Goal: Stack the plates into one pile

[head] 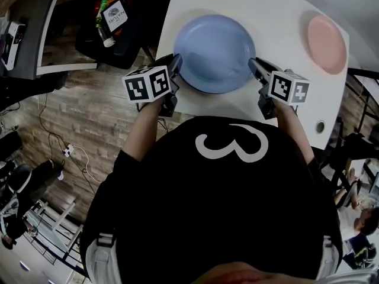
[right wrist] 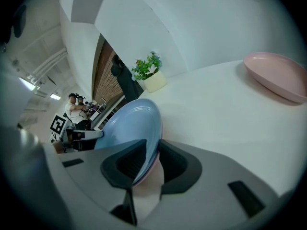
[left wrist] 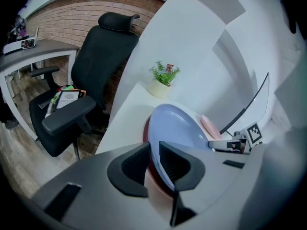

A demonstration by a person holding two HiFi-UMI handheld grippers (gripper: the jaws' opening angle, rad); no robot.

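- Left gripper (head: 176, 60) clamps rim of blue plate (head: 214, 52); right gripper (head: 253, 63) jaws apart around it.
- It lies on red plate (left wrist: 146, 131), near table (head: 284, 16) edge.
- We risk dragging it off if left withdraws clamped.

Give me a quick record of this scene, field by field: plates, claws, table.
Surface: white table
Pile: round blue plate on top, rim of a dark red plate showing underneath
Loose plate: round pink plate, apart toward the table's right
Left claw: shut on blue plate's left rim
Right claw: open, blue plate's right rim between its jaws
Also: small potted plant at far edge
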